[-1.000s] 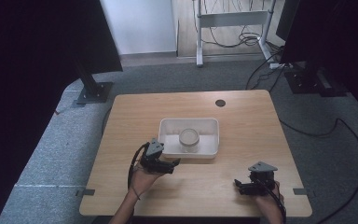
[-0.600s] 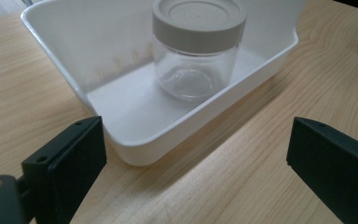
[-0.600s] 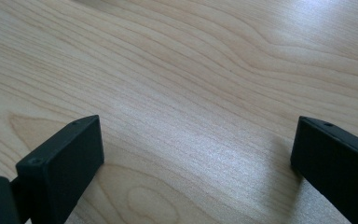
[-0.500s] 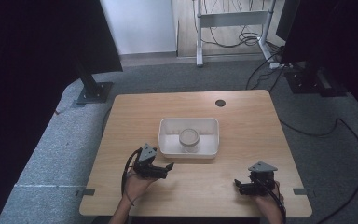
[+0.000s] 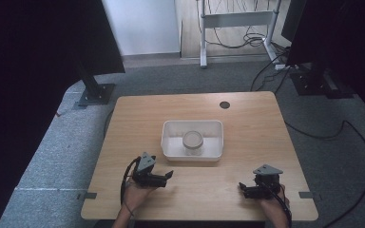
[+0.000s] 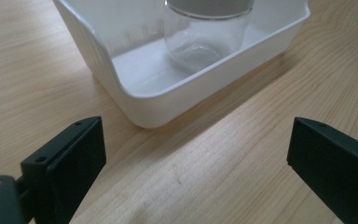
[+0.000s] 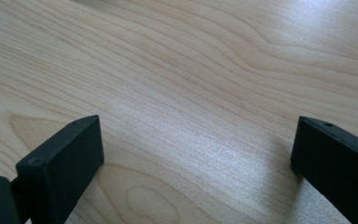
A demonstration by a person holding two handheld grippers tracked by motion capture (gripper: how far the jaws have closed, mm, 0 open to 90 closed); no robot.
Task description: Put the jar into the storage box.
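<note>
A white rectangular tray (image 5: 171, 142) sits in the middle of the wooden table, and a clear glass jar (image 5: 192, 141) with a pale lid stands upright inside it. My left gripper (image 5: 167, 176) rests near the front edge, left of centre, open and empty, pointing right toward the tray's near corner. In the left gripper view the tray's corner (image 6: 142, 109) and the jar (image 6: 205, 32) lie just beyond the wide-apart jaws. My right gripper (image 5: 242, 188) sits at the front right, open, with only bare wood (image 7: 196, 116) between its jaws.
The wooden table (image 5: 138, 118) has a round cable hole (image 5: 225, 104) at its back right. Dark screens on stands flank the table at left (image 5: 95, 47) and right (image 5: 323, 42). Cables lie on the grey floor.
My left gripper has drawn back from the tray's front left side toward the near edge of the table and turned to point right. The right gripper has stayed where it was.
</note>
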